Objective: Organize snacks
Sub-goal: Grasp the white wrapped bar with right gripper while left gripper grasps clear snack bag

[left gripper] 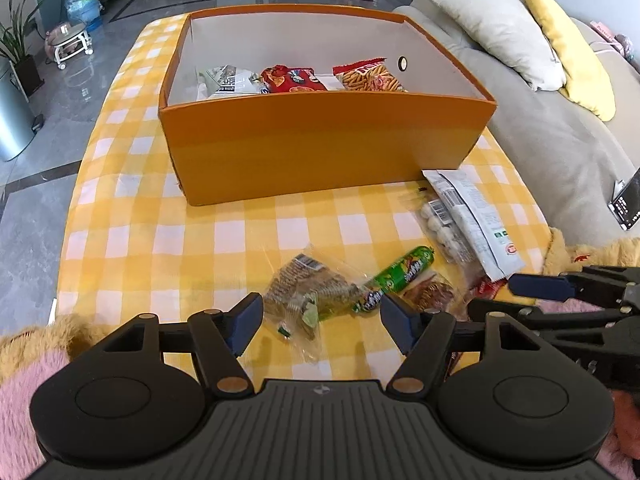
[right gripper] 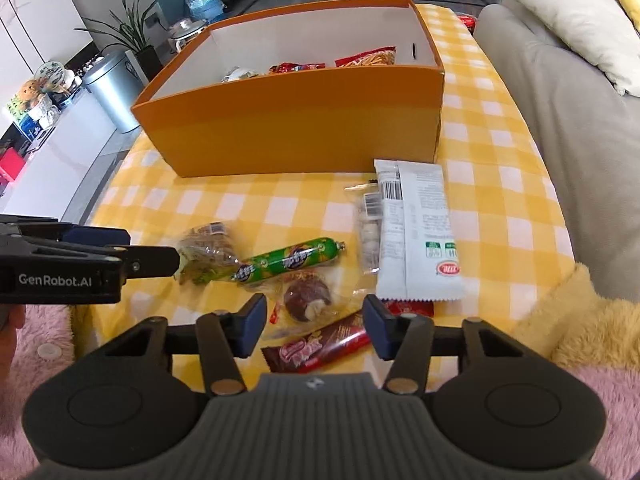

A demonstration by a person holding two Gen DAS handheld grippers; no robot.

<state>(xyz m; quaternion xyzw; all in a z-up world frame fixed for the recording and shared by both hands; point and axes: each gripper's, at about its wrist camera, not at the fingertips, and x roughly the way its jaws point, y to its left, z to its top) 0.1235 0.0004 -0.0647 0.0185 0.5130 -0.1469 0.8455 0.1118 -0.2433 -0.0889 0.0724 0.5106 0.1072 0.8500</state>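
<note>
- Only from the right wrist view: right gripper [right gripper: 315, 326] jaws apart over a chocolate bar [right gripper: 320, 346], pads clear.
- Left gripper [left gripper: 322, 322] jaws open above a clear packet [left gripper: 310, 294]; its label is unreadable.

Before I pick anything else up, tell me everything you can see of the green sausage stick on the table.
The green sausage stick is a slim tube in glossy green wrap with yellow and purple print, crimped at both ends. It lies flat on the yellow checked tablecloth, slanted, in front of the orange box and apart from it. One end overlaps the clear packet of brown biscuits; the clear-wrapped chocolate cake lies against its near side. No gripper touches it.
</note>
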